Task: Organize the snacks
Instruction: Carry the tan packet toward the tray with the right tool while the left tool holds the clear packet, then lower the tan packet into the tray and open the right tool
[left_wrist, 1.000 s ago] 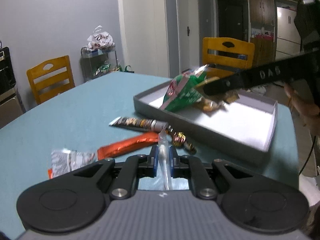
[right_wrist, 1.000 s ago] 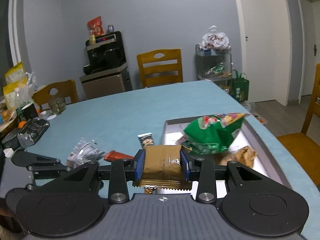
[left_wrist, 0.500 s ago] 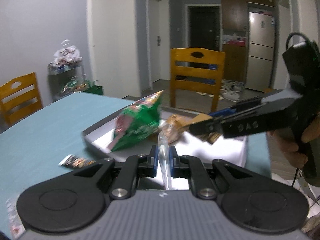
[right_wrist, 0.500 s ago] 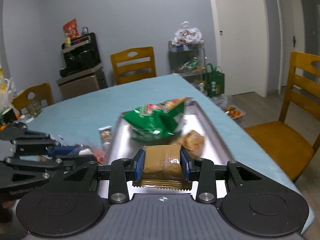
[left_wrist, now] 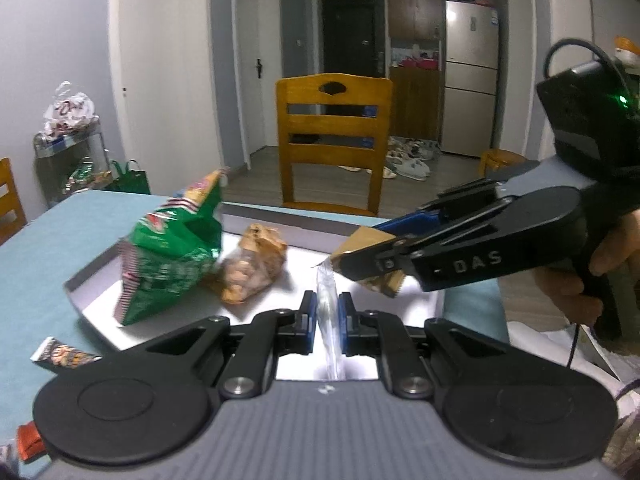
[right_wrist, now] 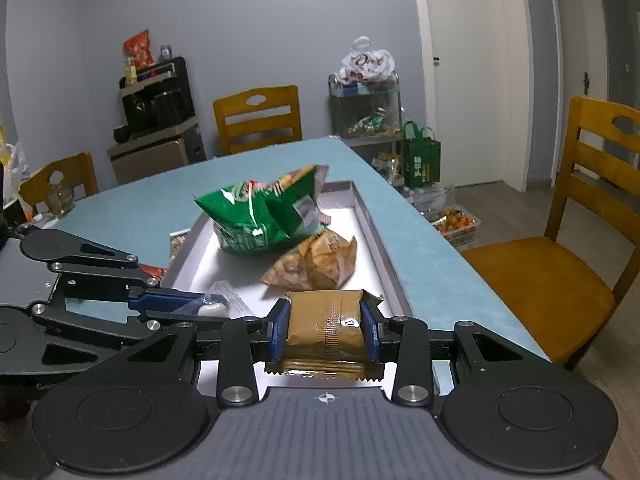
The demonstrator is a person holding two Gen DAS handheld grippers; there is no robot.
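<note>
1. My right fingers [right_wrist: 326, 330] are part-way open, clamped on the two sides of a brown foil packet [right_wrist: 326, 324]. Its long axis runs along my pointing line; the crimped tail end sticks back toward the camera.
2. My left fingers [left_wrist: 327, 318] are pinched nearly fully together on a thin clear sachet [left_wrist: 329, 312], held edge-up. The right view shows a pale lump inside it; contents not readable.
3. Both loads hang over the near end of the grey tray [right_wrist: 376, 236] on the teal counter [right_wrist: 132, 208]. Contact with the tray floor: cannot tell.
4. The key relation: bare tray floor lies directly beneath and just ahead of both pairs of fingers. The green chip bag [right_wrist: 264, 216] and tan snack bag [right_wrist: 316, 262] fill the far half.
5. Right packet sits near the tray's right wall, the sachet to its left, close beside it.
6. Judgement: the drop only needs lowering and letting go, short of the tan bag.
7. A striped bar [left_wrist: 60, 356] remains on the counter outside the tray, nearer my left hand.
</note>
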